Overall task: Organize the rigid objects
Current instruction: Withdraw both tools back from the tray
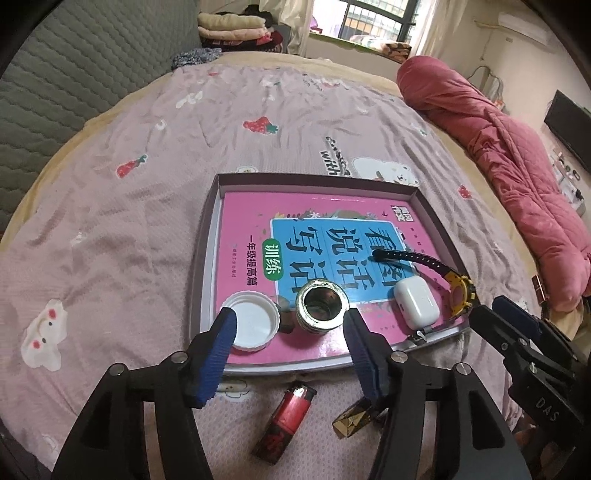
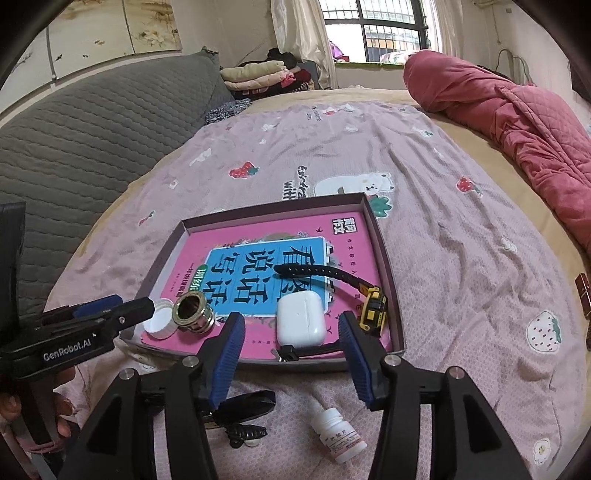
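Shallow tray [image 1: 218, 236] on pink bedspread [image 1: 129, 221], lined with pink book [image 1: 251, 229]; holding white cap [image 1: 255, 319], metal threaded fitting [image 1: 322, 306], white earbud case [image 1: 415, 302], yellow-faced watch [image 1: 460, 295]. Left gripper [image 1: 290, 325] jaws spread, empty, above tray's near edge. Red lighter [image 1: 286, 421] and gold-black item [image 1: 352, 419] on bedspread below. Right gripper [image 1: 491, 314] at right

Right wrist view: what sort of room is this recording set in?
Most likely a home bedroom: a bed under a pink strawberry-print sheet, a rolled red quilted duvet, and folded clothes stacked near the barred window.

cap [image 1: 253, 320] left of fitting [image 1: 322, 307], both in tray [image 1: 216, 236]
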The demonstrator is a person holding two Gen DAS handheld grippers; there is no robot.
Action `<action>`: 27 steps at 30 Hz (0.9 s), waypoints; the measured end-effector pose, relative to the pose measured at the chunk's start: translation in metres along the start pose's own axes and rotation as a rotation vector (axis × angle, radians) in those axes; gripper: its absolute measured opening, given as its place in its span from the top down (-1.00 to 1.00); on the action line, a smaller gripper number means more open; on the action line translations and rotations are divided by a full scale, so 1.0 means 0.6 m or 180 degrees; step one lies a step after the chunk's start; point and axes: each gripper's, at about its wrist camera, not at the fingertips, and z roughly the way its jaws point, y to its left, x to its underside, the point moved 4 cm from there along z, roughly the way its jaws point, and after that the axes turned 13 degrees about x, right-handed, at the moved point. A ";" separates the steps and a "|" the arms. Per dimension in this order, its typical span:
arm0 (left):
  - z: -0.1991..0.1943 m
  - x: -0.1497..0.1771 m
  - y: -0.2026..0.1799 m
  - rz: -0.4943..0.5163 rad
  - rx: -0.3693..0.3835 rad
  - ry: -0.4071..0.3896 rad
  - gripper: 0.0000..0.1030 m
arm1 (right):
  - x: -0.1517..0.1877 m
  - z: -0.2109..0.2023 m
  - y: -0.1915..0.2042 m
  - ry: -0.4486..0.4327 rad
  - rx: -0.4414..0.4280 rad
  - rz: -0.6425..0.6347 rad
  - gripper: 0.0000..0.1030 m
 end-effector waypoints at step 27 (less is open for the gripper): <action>-0.121 0.030 -0.009 0.0028 -0.0136 -0.0259 -0.31 | -0.006 -0.089 0.012 -0.0252 -0.0135 -0.0036 -0.04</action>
